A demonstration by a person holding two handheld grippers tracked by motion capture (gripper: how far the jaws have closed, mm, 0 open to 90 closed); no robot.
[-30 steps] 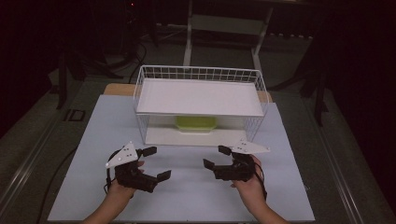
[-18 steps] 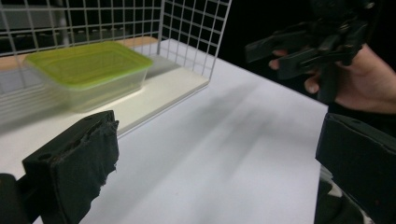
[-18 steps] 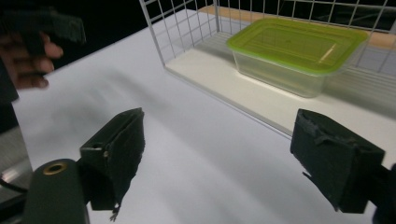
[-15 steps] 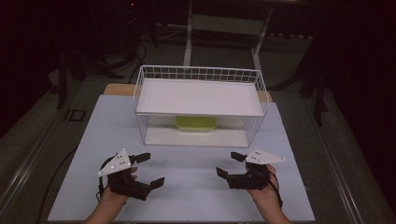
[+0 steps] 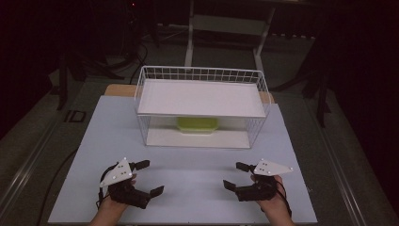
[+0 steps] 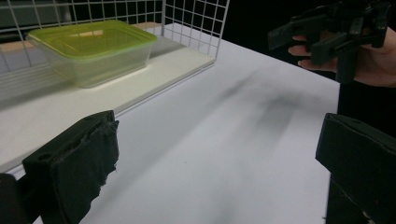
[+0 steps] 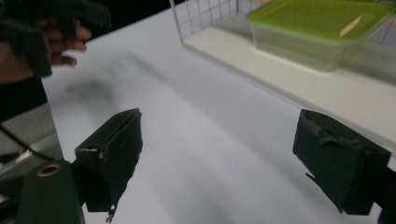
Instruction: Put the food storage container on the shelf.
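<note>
A clear container with a green lid (image 5: 197, 125) (image 6: 91, 49) (image 7: 322, 32) sits on the lower shelf of a white wire rack (image 5: 201, 98). My left gripper (image 5: 149, 178) (image 6: 215, 158) hovers over the white table near its front left, jaws wide apart and empty. At the front right my right gripper (image 5: 235, 175) (image 7: 233, 158) stands open too, holding nothing. The two grippers point toward each other; the other hand and its gripper (image 6: 336, 32) appear far off in the left gripper view.
The white table top (image 5: 197, 174) lies between the grippers and the rack. The rack's upper shelf (image 5: 202, 96) is a bare white board with wire walls. Dark floor and stand legs (image 5: 190, 33) surround the table.
Both hands have drawn back toward the front edge and moved apart, the left gripper leftward and the right gripper rightward. Jaws stay open.
</note>
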